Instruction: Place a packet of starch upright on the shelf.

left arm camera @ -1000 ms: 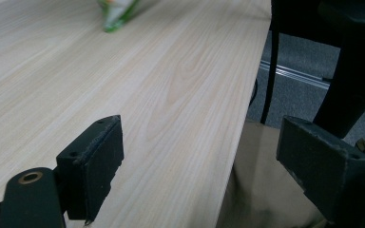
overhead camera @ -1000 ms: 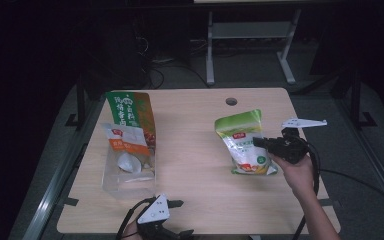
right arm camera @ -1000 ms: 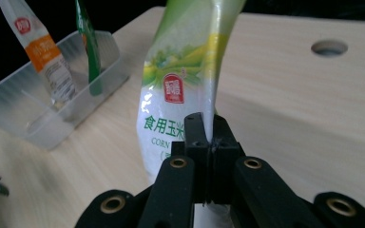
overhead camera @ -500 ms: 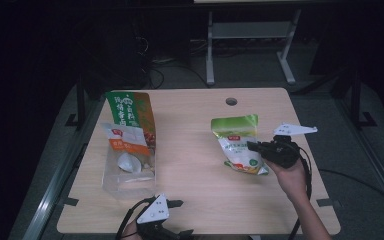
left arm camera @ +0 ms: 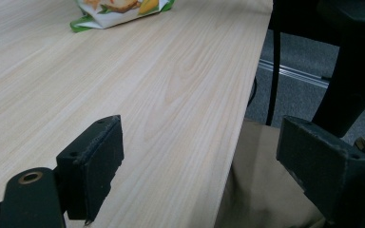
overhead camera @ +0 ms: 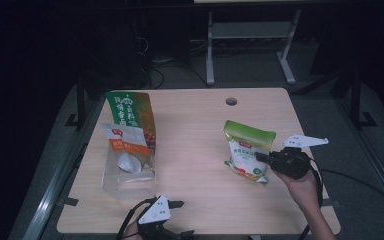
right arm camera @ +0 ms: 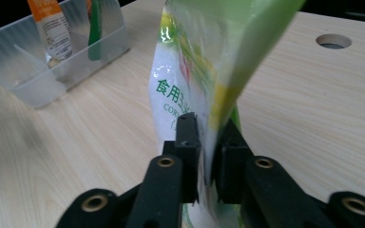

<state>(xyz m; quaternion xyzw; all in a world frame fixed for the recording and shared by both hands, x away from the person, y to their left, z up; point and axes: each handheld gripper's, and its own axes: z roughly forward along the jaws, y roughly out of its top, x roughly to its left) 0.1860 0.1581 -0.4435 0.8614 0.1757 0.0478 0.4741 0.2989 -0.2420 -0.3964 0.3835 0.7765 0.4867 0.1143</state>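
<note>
My right gripper [overhead camera: 261,157] sits at about 4 o'clock on the light wooden table [overhead camera: 195,130], jaws pointing toward 9 o'clock. Between them is the right edge of a green-and-white glossy plastic food pouch [overhead camera: 246,152] with green printed characters. In the right gripper view the pouch [right arm camera: 204,80] runs up from between the two black pads at 6 o'clock to the top of the frame, its green top seal leaning toward 1 o'clock. The jaws have just been opening: a thin gap shows between the pads and the film, so the grip looks loosened rather than clamped, pouch edge in the slot. In the high view the pouch lies tilted on the table, green top toward 12, bottom corner toward 5.

My left gripper [overhead camera: 172,218] rests at 6 o'clock by the near table edge, jaws wide apart in the left gripper view [left arm camera: 218,156], nothing between them, just table.

At 9 o'clock stands a clear plastic rectangular bin [overhead camera: 128,167] holding an orange-and-white packet [overhead camera: 126,141] and a green-and-brown bag [overhead camera: 132,112], well apart from the pouch. A round cable hole [overhead camera: 231,101] sits at 12 o'clock.
</note>
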